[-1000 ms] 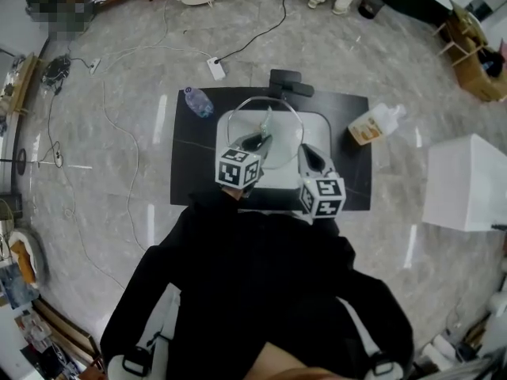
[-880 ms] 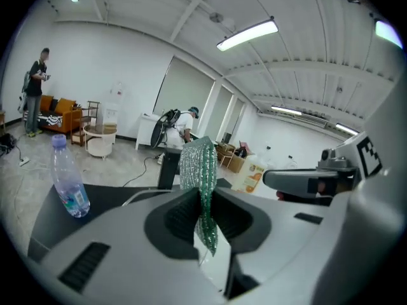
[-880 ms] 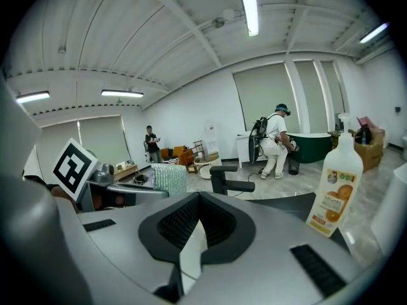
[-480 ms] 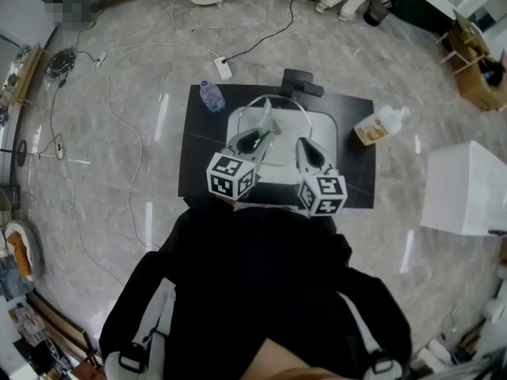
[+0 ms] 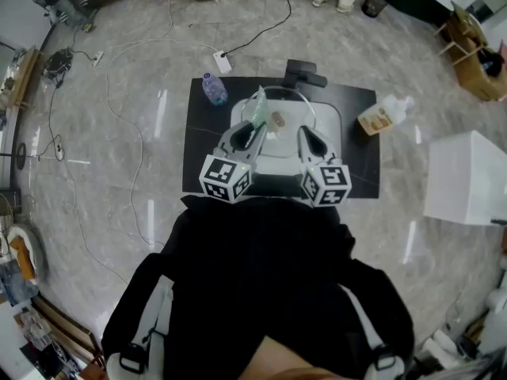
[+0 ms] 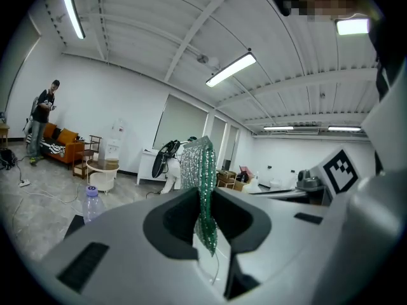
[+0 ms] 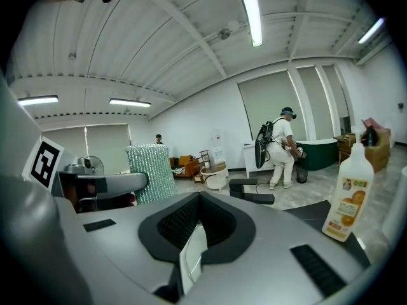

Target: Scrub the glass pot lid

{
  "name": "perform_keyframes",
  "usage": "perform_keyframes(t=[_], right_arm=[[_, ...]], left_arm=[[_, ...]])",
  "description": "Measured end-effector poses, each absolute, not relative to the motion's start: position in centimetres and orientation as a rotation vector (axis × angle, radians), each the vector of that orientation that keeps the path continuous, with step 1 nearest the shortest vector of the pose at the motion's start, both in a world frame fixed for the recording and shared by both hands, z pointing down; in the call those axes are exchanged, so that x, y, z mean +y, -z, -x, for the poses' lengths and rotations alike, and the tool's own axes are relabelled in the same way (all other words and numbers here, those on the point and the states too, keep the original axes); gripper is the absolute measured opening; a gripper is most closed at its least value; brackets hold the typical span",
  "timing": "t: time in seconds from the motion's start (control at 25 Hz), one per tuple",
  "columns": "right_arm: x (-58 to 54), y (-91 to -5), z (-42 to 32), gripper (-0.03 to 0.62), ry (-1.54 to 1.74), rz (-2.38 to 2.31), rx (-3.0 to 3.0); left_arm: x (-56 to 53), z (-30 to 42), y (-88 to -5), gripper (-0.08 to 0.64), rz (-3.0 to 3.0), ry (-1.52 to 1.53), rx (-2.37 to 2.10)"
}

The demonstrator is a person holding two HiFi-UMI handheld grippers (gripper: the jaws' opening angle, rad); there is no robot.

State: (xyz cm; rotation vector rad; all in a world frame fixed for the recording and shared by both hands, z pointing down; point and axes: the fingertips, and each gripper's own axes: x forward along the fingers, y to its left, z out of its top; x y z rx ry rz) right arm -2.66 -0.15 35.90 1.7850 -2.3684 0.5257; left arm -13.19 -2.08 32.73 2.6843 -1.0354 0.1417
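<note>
The glass pot lid (image 5: 287,111), metal-rimmed with a pale knob, is tilted over the white basin (image 5: 331,122). My right gripper (image 5: 306,138) is shut on its near edge, which shows as a thin pale rim (image 7: 193,251) between the jaws of the right gripper (image 7: 189,262). My left gripper (image 5: 253,131) is shut on a green and silver scrubbing sponge (image 5: 257,104) that stands upright at the lid's left side. In the left gripper view the sponge (image 6: 203,183) hangs edge-on from the left gripper (image 6: 206,234). The right gripper view has the sponge (image 7: 151,170) at its left.
The basin rests on a black table top (image 5: 358,158). A water bottle (image 5: 213,88) stands at the back left, a black device (image 5: 306,74) behind the basin, and an orange-labelled detergent bottle (image 5: 383,117) at the right. A white box (image 5: 467,176) and cables (image 5: 127,141) are on the floor.
Both grippers have moved farther out over the basin. The sponge has shifted toward the lid's far left rim, and the lid's knob now shows between the grippers.
</note>
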Motion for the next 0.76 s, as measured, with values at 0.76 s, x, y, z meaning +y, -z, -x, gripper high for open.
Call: perform_keyframes(t=[0.76], right_arm=[[-0.4, -34.8, 3.5, 0.002, -0.486, -1.819, -2.397]], left_arm=[[-1.8, 15.0, -32.6, 0.057, -2.690, -0.136, -1.061]])
